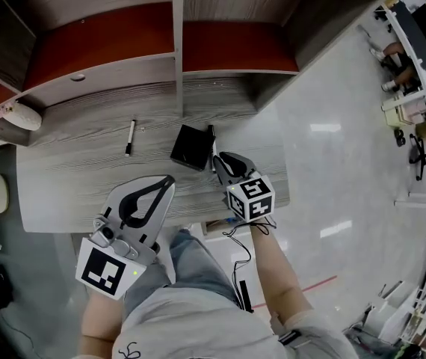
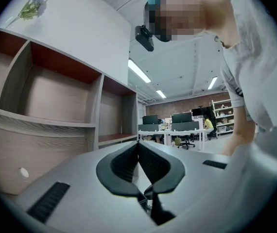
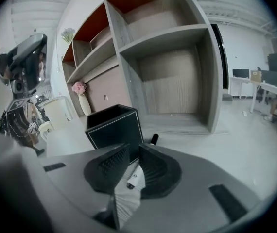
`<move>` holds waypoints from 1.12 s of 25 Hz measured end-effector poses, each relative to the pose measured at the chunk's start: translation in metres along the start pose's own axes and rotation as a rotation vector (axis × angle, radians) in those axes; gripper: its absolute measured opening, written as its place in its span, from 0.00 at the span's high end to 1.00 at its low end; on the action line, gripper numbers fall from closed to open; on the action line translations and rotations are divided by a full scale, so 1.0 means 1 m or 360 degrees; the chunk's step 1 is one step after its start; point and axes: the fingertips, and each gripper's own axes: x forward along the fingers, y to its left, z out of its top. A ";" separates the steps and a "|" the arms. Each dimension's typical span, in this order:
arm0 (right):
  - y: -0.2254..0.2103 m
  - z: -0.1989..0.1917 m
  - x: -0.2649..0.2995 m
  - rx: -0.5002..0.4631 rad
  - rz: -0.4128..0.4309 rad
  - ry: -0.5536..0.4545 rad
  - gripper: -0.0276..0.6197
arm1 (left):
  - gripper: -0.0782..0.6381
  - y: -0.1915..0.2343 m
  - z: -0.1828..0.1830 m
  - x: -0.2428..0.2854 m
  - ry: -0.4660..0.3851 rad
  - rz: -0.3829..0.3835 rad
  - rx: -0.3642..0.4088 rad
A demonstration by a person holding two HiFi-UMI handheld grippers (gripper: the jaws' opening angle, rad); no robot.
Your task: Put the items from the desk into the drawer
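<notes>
A black open-topped box [image 1: 190,146] stands on the grey wooden desk [image 1: 71,170]. A white marker with a black cap [image 1: 211,135] lies against the box's right side. My right gripper [image 1: 218,158] sits low over that marker's near end. In the right gripper view its jaws [image 3: 132,148] stand a narrow gap apart, the marker [image 3: 131,177] shows through the gap and runs on under the right jaw, and the box [image 3: 114,127] is just beyond the tips. A second marker [image 1: 130,137] lies further left. My left gripper [image 1: 170,178] is shut and empty, its tips [image 2: 138,143] raised toward the shelves.
Open wooden shelf compartments [image 1: 176,43] rise behind the desk. A white vase with pink flowers [image 1: 19,114] stands at the desk's far left end. The desk's right edge [image 1: 284,178] drops to a glossy floor. Office desks and chairs [image 2: 177,130] stand far off.
</notes>
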 end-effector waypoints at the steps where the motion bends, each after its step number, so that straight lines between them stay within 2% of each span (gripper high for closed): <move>1: -0.002 -0.005 0.004 0.0001 -0.0012 0.0036 0.87 | 0.88 0.001 -0.001 0.000 0.0003 0.0003 -0.0003; 12: -0.014 -0.036 0.034 0.0013 -0.0121 0.0323 0.84 | 0.88 0.014 -0.010 0.000 0.0025 0.0040 -0.0019; 28: -0.023 -0.036 0.050 0.0086 -0.0239 0.0459 0.81 | 0.88 0.028 -0.013 -0.011 0.0031 0.0089 -0.0028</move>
